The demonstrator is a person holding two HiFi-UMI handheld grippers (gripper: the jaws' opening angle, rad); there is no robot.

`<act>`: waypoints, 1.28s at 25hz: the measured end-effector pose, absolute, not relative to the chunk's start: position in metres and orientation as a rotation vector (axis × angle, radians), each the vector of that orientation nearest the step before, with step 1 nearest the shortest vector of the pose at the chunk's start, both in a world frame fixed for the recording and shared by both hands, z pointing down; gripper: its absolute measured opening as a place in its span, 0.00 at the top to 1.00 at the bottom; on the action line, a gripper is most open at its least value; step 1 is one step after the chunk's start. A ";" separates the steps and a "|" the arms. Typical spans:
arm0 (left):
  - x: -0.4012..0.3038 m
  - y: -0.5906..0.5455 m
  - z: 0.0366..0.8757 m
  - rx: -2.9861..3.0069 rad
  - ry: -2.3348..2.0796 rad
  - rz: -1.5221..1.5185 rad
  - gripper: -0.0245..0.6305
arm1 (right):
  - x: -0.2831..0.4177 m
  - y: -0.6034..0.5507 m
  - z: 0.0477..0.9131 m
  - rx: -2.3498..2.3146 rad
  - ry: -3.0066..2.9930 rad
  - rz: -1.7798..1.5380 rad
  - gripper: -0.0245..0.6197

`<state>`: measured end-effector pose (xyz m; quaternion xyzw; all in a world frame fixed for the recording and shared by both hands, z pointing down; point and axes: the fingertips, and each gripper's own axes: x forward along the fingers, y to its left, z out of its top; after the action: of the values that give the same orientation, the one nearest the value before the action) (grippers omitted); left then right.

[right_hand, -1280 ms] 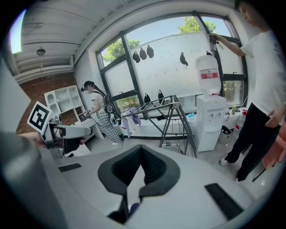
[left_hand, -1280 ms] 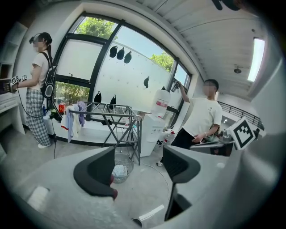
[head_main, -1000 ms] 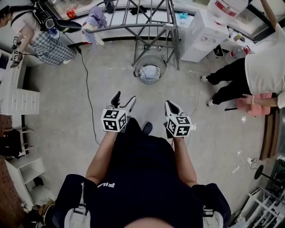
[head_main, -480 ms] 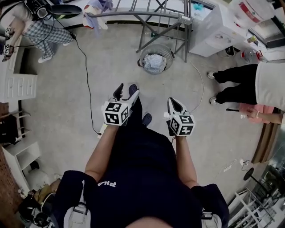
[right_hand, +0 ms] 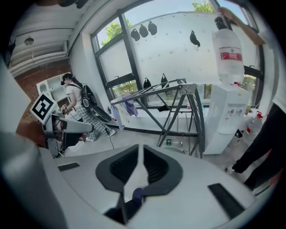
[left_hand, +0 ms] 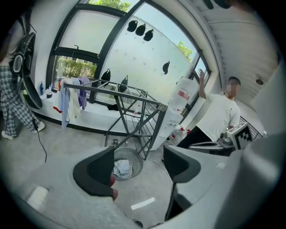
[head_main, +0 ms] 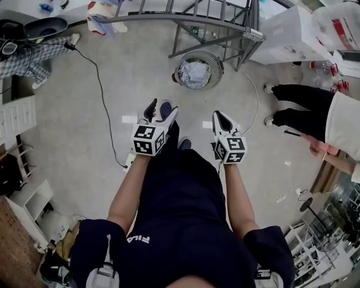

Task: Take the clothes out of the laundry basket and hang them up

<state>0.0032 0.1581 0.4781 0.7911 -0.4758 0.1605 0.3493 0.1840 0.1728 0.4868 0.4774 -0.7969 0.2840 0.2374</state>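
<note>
Wire mesh makes up the round laundry basket (head_main: 195, 70), which stands on the concrete floor at the foot of the metal drying rack (head_main: 185, 17). The pale crumpled clothes (head_main: 194, 74) lie inside it, untouched.

Over the last second the person has walked toward it. In the head view the basket looks a little larger and the rack's legs have spread wider across the far edge. One shoe (head_main: 165, 108) is now stepped out ahead, between the two grippers. Both grippers have come forward and lower with the body, but remain well short of the basket.

The left gripper (head_main: 159, 111) keeps its jaws wide apart with nothing in them; its own view shows the basket framed in the gap, far beyond the tips. The right gripper (head_main: 221, 119) stays closed, its pads together on nothing.

This looks like the approach only: no garment has been touched. The left gripper seems ready to reach in first, while the right would have to open before it can help. A pale cloth (head_main: 101, 8) already hangs at the rack's far left end. A bystander (head_main: 298, 104) stands to the right, clear of the path.
</note>
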 end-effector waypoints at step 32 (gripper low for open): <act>-0.024 0.099 0.793 1.682 -1.421 0.376 0.46 | 0.128 0.014 1.002 0.100 -1.876 0.228 0.43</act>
<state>-0.0237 0.0985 0.7931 0.6766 -0.5718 0.1513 0.4386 0.1283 0.0139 1.0021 0.0427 -0.8042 0.0976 0.5848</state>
